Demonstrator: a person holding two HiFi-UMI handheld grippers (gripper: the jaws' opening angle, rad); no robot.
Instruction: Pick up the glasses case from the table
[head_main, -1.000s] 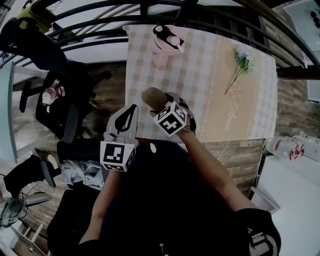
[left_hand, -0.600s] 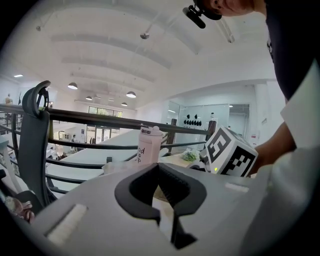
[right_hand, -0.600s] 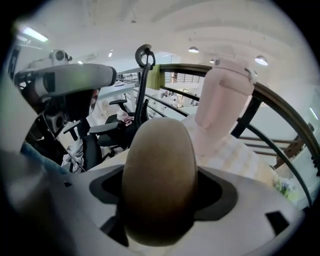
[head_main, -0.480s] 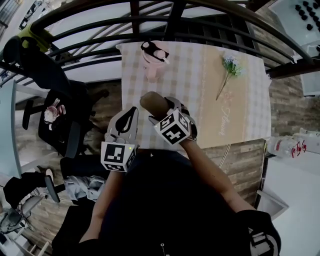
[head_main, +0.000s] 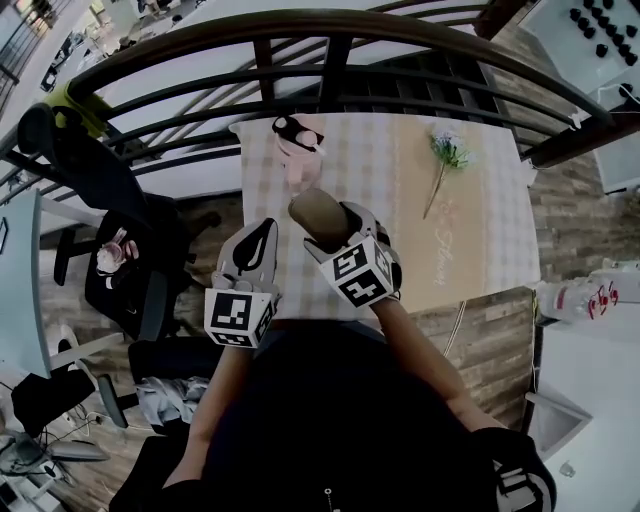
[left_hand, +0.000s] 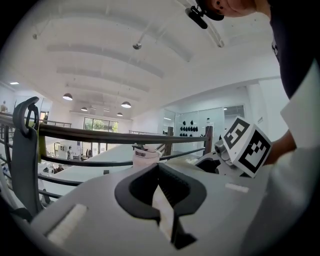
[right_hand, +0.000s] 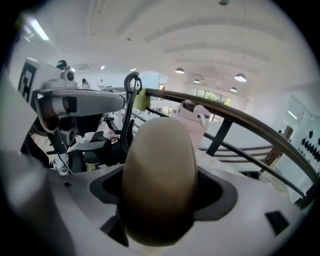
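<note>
A tan oval glasses case (head_main: 318, 214) is held up above the near part of the checked table (head_main: 480, 240). My right gripper (head_main: 335, 228) is shut on it. The case (right_hand: 159, 175) fills the middle of the right gripper view, clamped between the jaws and pointing away from the camera. My left gripper (head_main: 252, 247) hangs just left of the table's near-left corner, shut with nothing in it; its jaws (left_hand: 162, 192) meet in the left gripper view.
A pink lidded cup (head_main: 298, 145) stands at the table's far left, and a small flower sprig (head_main: 442, 160) lies at the far right. A dark metal railing (head_main: 330, 60) runs behind the table. An office chair (head_main: 120, 230) stands to the left.
The right gripper with the case has stayed lifted and drifted slightly up and right in the view. The left gripper holds its place. The head view has shifted, so the table looks farther.
</note>
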